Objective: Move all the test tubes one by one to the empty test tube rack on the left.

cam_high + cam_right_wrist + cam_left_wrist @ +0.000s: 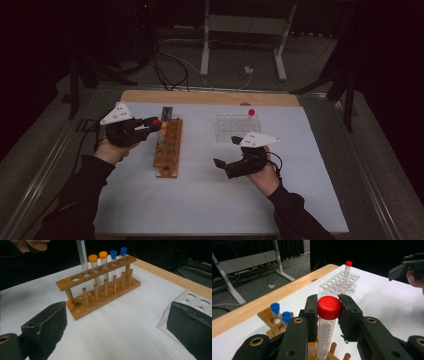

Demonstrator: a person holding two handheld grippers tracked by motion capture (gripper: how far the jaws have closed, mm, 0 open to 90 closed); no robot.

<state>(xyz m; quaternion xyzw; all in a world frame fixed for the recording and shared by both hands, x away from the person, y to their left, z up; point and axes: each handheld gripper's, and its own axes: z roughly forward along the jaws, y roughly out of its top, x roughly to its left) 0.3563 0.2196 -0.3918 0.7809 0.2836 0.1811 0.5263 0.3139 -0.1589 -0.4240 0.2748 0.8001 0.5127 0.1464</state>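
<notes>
High view – step: left tongs (156, 125) carry a red-capped tube (157, 121) over the far part of the wooden rack (168, 148), w/ the tube's lower end hard to make out here. Looks like the lowering-in stage, not yet let go.
High view – right tongs (226, 153): hover above the white worktop (200, 200), near the clear plastic rack (237, 126), jaws spread, nothing between them.
Left gripper view – left tongs (329, 312): clenched on the red-capped tube (327, 325) just under its cap, pads on both sides; gap is only tube-wide. Tube stands about upright, lower end down among the wooden rack's pegs (334, 347).
Left gripper view – surroundings: two blue-capped tubes (280, 316) sit in the wooden rack; small red-capped tube (347, 269) stands in the clear plastic rack (339, 283), well apart.
Right gripper view – tube: its clear body (82, 257) comes down to a hole in the wooden rack's top bar (96, 273), next to the orange-capped tubes (98, 261) (tip seems just at or in the hole, can't tell how deep).
Right gripper view – right tongs (117, 332): released, wide apart, touching nothing.
Next move (my read): keep tube vertical, sink it till it seats in the base, then ease the left tongs apart and lift clear w/o bumping the neighbours.
</notes>
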